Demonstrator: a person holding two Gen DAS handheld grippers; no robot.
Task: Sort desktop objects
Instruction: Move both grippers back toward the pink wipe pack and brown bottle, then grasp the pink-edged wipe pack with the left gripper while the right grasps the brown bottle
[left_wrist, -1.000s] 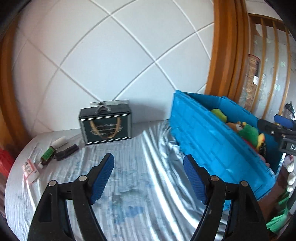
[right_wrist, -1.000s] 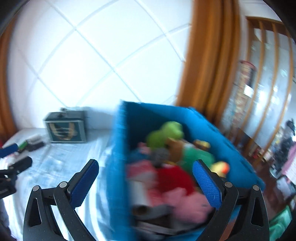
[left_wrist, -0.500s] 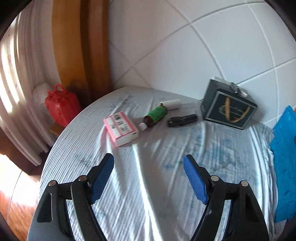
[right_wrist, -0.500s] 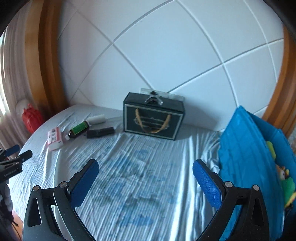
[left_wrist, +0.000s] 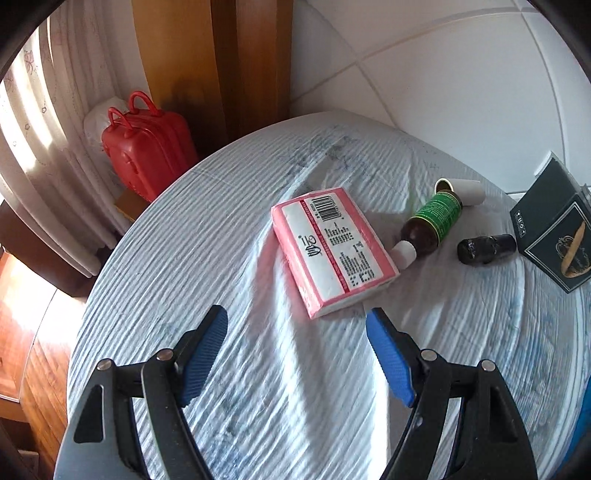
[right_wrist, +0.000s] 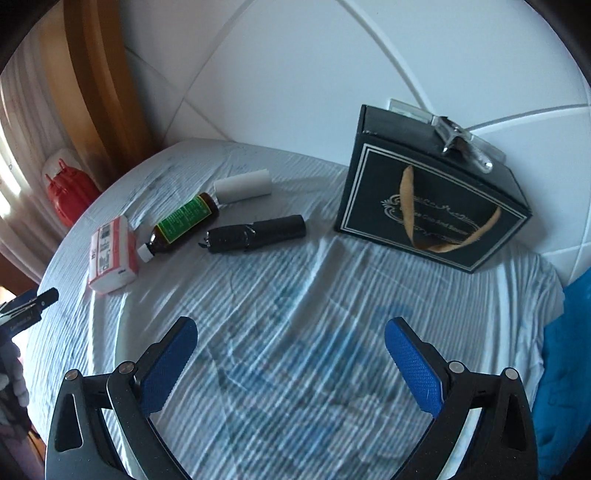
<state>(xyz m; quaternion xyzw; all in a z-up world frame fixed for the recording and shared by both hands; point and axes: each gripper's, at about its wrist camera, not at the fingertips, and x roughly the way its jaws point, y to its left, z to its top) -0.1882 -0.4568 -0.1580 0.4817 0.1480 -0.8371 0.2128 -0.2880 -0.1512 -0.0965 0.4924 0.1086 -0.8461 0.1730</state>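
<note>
Pink box (left_wrist: 332, 251), barcode label upward

We see a round table (left_wrist: 207, 236) under a ribbed pale cloth with faint blue stains. On it lie a pink tissue pack (left_wrist: 332, 251), a brown bottle with a green label (left_wrist: 430, 221) just beside it, a white roll (right_wrist: 243, 186), a black cylindrical tool (right_wrist: 255, 233) and, standing near the wall, a black gift box (right_wrist: 432, 210).

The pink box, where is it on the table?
The pink box lies flat near the table's left edge, just ahead of the open left claw, beside the brown bottle.
</note>
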